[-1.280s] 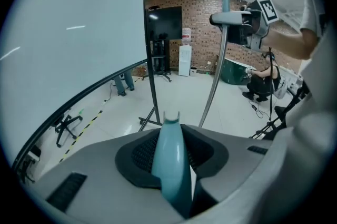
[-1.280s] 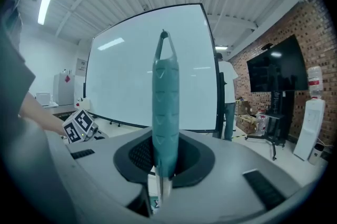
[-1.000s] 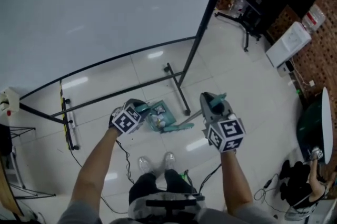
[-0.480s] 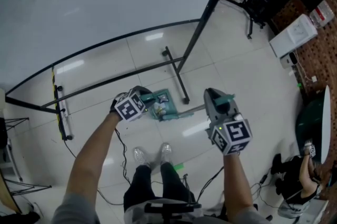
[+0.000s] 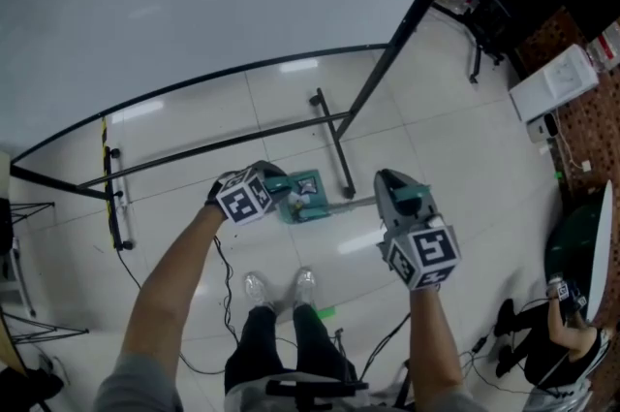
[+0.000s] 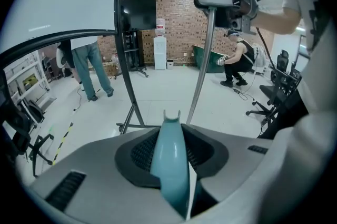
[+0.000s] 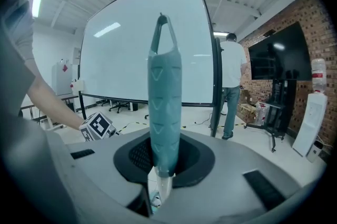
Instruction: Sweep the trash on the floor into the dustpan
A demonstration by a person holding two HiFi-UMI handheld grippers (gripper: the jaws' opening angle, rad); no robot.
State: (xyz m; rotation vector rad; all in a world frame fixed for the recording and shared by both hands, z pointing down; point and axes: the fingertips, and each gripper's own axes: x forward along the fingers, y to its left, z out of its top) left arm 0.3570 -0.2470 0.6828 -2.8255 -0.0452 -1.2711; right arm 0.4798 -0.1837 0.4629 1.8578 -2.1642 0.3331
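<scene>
White tiled floor (image 5: 455,158), frame centre: teal plastic dustpan (image 5: 308,203), clamped by left gripper (image 5: 275,184); right gripper (image 5: 389,187) clamps teal broom handle (image 7: 164,101). Risk: a lifted pan lip lets trash slide underneath.

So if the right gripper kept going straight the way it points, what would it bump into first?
Probably the whiteboard: it fills the right gripper's view straight ahead, behind the broom handle it holds. How far it stands is unclear, so the floor could come first.
</scene>
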